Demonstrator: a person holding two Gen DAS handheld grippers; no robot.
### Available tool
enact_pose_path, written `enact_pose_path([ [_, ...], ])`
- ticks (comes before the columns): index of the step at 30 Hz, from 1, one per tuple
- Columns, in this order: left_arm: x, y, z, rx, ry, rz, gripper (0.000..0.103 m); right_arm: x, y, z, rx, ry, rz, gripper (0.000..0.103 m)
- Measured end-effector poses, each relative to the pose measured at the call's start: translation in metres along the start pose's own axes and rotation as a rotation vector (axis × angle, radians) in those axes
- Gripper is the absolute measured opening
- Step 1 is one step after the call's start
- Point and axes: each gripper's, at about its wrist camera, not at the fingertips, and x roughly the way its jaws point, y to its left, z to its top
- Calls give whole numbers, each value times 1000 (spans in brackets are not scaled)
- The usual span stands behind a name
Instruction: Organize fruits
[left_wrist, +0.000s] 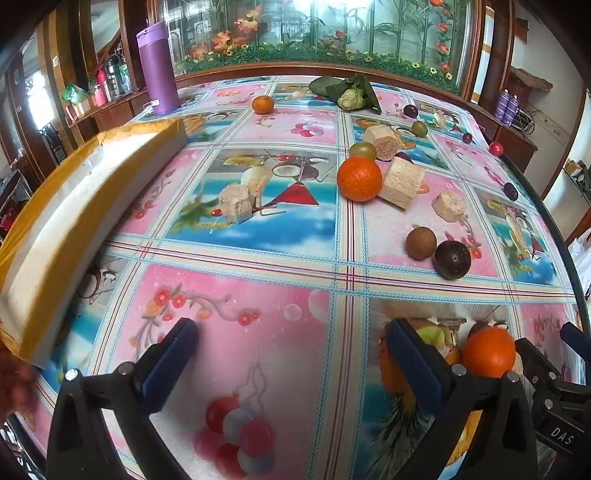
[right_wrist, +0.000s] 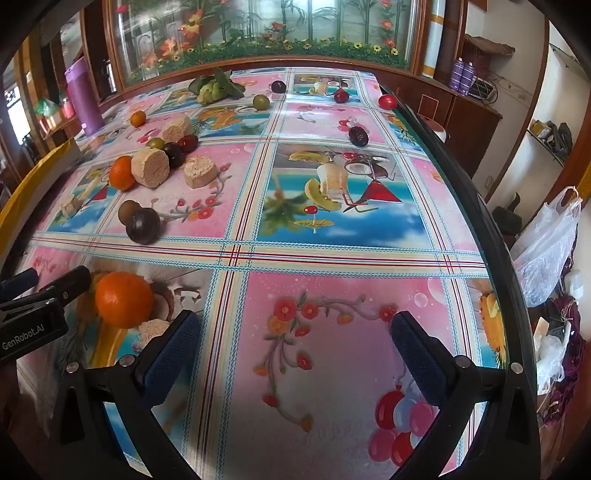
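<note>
Both tongs hang low over the near edge of the table with nothing between their pads. The left tongs and the right tongs are each spread wide, probably ready to close on a round fruit.

The nearest orange sits near the near edge, between the 2 tools and touching neither, so either could take it. A second orange lies mid-table against the pale blocks. 2 dark plums rest just right of centre, and small fruit is scattered toward the far right corner. The yellow-sided tray at the left edge looks like the likely collecting place.
</note>
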Motion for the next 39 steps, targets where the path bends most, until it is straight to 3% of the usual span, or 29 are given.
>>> enact_pose_path([
  [30,2,1,0,-5,-3,2,103,-1,1,0,-5,-6,-8,103],
  [35,-1,3,3,24,6,-12,103,-1,2,3,-3,29,-19,103],
  [39,-8,18,4,24,-2,20,103,-14,8,6,-19,6,-33,103],
])
